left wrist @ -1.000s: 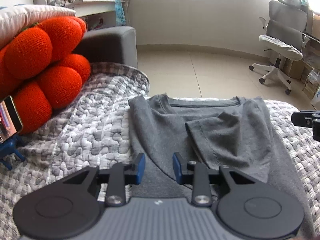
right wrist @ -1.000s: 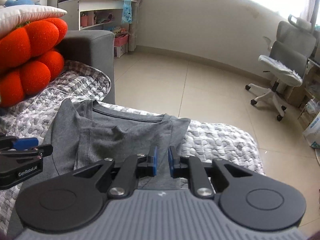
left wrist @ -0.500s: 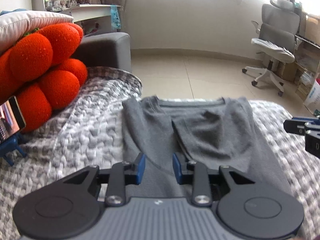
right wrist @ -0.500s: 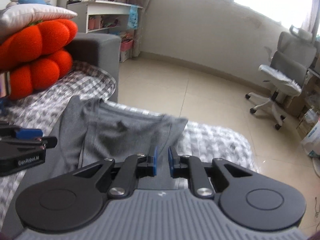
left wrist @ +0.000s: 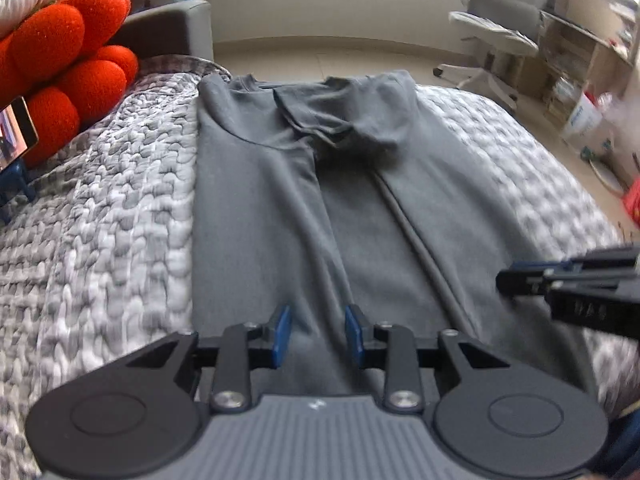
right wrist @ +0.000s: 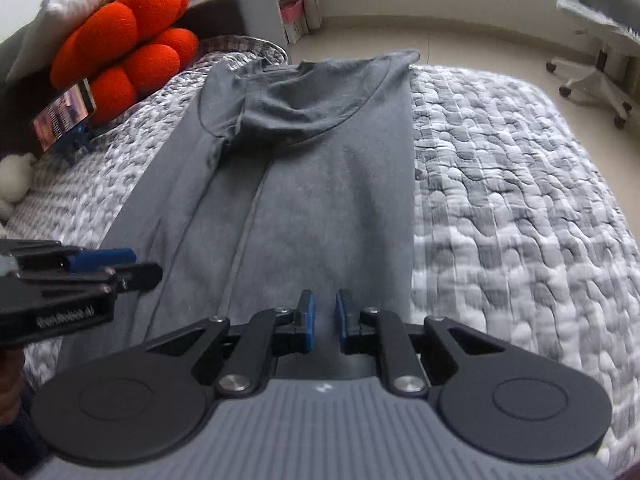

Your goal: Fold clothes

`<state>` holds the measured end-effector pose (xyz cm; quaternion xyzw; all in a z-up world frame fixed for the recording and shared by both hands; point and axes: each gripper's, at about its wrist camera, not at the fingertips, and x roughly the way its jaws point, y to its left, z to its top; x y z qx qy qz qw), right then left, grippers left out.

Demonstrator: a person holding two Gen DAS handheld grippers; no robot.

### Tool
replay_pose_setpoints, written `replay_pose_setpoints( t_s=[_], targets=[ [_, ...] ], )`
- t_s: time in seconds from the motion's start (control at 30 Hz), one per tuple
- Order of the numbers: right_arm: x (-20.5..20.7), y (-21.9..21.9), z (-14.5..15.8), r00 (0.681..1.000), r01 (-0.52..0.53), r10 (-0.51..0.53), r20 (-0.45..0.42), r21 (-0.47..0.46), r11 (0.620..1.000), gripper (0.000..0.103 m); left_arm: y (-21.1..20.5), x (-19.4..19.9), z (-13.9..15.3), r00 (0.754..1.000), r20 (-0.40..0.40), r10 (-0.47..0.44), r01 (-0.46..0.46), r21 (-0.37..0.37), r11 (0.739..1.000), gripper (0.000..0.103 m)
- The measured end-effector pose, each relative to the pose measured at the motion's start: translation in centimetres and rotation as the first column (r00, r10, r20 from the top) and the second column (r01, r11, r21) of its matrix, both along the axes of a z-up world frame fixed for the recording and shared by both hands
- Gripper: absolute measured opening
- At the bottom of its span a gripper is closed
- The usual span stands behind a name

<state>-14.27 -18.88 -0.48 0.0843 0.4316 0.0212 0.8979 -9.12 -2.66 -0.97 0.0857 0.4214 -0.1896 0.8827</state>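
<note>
A grey T-shirt (left wrist: pixel 360 200) (right wrist: pixel 320 180) lies lengthwise on the quilted grey-and-white bedspread (left wrist: pixel 100 240) (right wrist: pixel 520 200). Its collar is at the far end, and both sides and the sleeves are folded inward. My left gripper (left wrist: pixel 316 320) hovers over the shirt's near part, left of the middle, open with nothing between its blue pads. My right gripper (right wrist: pixel 323 308) hovers over the near right part, its jaws only a narrow gap apart and empty. Each gripper shows in the other's view: the right gripper (left wrist: pixel 520 280) and the left gripper (right wrist: pixel 120 264).
A red puffy cushion (left wrist: pixel 80 60) (right wrist: pixel 132 52) and a phone on a blue stand (left wrist: pixel 16 132) (right wrist: pixel 64 116) sit at the left of the bed. A grey sofa arm (left wrist: pixel 172 28) stands behind it. An office chair (left wrist: pixel 500 28) and a white bucket (left wrist: pixel 580 116) are on the floor to the right.
Both grippers have pulled back from the collar end toward the shirt's near end and tilted down, so the shirt's full length now shows. Neither jaw gap has changed.
</note>
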Motion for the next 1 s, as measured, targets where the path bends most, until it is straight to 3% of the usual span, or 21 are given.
replay_pose_setpoints(
  t_s=[0.1,0.2,0.4,0.53,0.67,0.77,1.0],
  targets=[
    [-2.3,0.4,-0.1,1.0,0.0,0.0,0.008,0.036,0.999,0.017,0.4,-1.9,-0.2,1.0,-0.017,-0.024,0.024,-0.023,0.999,0.031],
    [-4.7,1.4,-0.1,0.999,-0.027,0.027,0.027,0.002,1.0,0.017,0.4,-4.2,-0.6,0.997,-0.009,-0.082,0.082,-0.018,0.997,0.031],
    [-8.4,1.5,-0.1,0.998,-0.056,0.055,0.022,0.019,0.998,0.017,1.0,-7.3,-0.5,0.986,-0.016,-0.166,0.165,-0.019,0.986,0.032],
    [-10.5,-0.4,0.7,1.0,-0.018,0.015,0.025,0.088,0.996,0.018,4.9,-7.4,1.7,0.995,-0.029,-0.09,0.087,-0.099,0.991,0.032],
    [-12.1,-2.5,0.9,0.999,0.047,-0.05,0.016,0.173,0.984,0.039,7.9,-8.3,1.7,0.996,-0.082,-0.02,0.011,-0.106,0.994,0.032],
    [-12.6,-2.5,0.0,0.998,0.047,-0.04,-0.043,0.172,0.984,0.039,8.9,-9.3,0.7,0.991,-0.137,0.007,-0.023,-0.116,0.993,0.033],
    [-13.2,-2.6,-1.5,0.991,0.053,-0.019,-0.135,0.252,0.966,0.039,9.2,-10.8,-1.2,0.982,-0.174,0.071,-0.089,-0.094,0.992,0.037]
  ],
)
